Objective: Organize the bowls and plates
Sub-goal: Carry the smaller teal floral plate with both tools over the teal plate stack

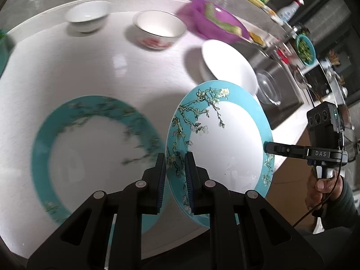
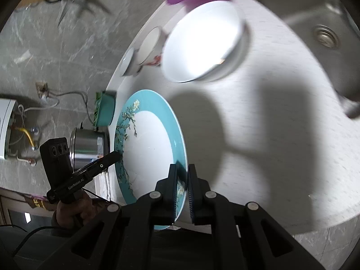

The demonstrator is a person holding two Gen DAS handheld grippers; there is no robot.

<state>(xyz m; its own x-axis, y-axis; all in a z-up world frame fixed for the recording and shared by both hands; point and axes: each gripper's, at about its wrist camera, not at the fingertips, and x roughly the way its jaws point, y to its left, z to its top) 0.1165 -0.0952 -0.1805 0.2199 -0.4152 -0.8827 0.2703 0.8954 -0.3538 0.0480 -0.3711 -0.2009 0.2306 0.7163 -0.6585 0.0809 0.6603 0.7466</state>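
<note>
A turquoise-rimmed plate with a blossom pattern (image 1: 225, 144) hangs tilted above the round white table (image 1: 112, 72), held from both sides. My left gripper (image 1: 175, 175) is shut on its near rim. My right gripper (image 1: 266, 147) is shut on the opposite rim. In the right wrist view the same plate (image 2: 148, 146) stands on edge between the right gripper's (image 2: 182, 180) pads, with the left gripper (image 2: 117, 155) clamped on its far rim. A second matching plate (image 1: 45, 135) lies flat on the table. A large white bowl (image 1: 229, 67) (image 2: 202, 42), a red-patterned bowl (image 1: 157, 27) (image 2: 149, 45) and a small white bowl (image 1: 86, 15) (image 2: 127, 61) stand along the table's back.
A purple bowl (image 1: 213, 22) sits near the back edge. Right of the table is a steel sink (image 2: 325, 37) with a glass bowl (image 1: 267, 87) in it. A green container (image 2: 105, 110) and a steel pot (image 2: 87, 146) stand at the table's left. A hand (image 1: 319, 191) grips the right gripper's handle.
</note>
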